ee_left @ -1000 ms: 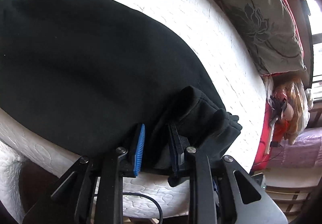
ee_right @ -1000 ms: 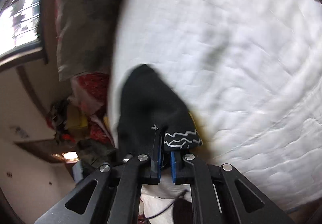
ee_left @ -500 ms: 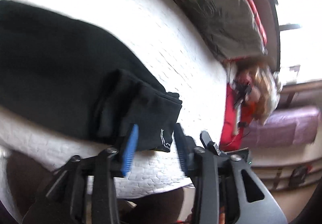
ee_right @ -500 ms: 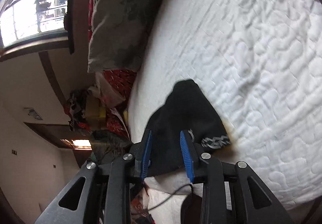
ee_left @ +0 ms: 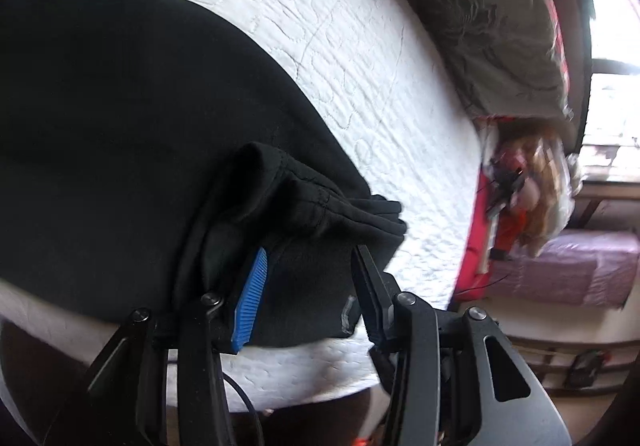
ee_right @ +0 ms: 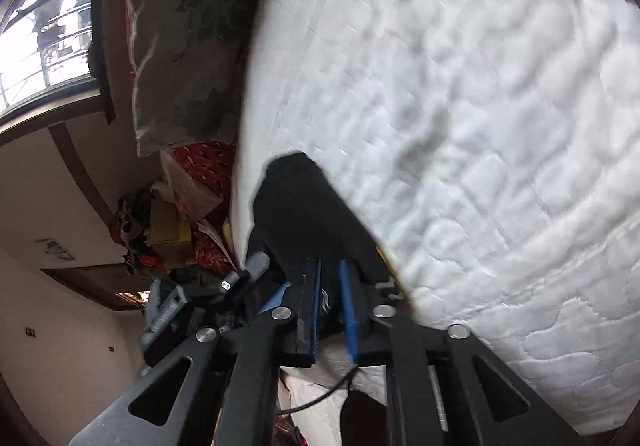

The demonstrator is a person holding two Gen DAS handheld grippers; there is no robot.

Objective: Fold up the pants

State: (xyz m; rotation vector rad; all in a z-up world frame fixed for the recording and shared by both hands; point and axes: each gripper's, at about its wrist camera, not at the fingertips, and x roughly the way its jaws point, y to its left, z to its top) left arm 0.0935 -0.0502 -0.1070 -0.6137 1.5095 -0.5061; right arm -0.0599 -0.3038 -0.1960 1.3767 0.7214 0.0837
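Observation:
Black pants [ee_left: 120, 117] lie spread on the white quilted mattress [ee_left: 340, 25], with a bunched cuff end [ee_left: 320, 213] at the mattress's near edge. My left gripper [ee_left: 308, 258] is open, its blue-padded fingers on either side of that bunched end. In the right wrist view, the other black cuff [ee_right: 304, 213] lies at the mattress edge [ee_right: 480, 125]. My right gripper [ee_right: 330, 266] has its jaws narrowly apart around a fold of this cuff; the fabric fills the gap.
A grey floral pillow [ee_left: 492, 17] lies at the head of the bed and also shows in the right wrist view [ee_right: 180, 25]. Red bedding and clutter [ee_left: 516, 197] sit beside the bed. A window [ee_right: 44, 29] is behind. The left gripper's body [ee_right: 192, 298] shows at the left.
The left gripper has opened wider than a second ago and stands around the bunched cuff. The right gripper opened half a second ago and has now narrowed again onto its cuff.

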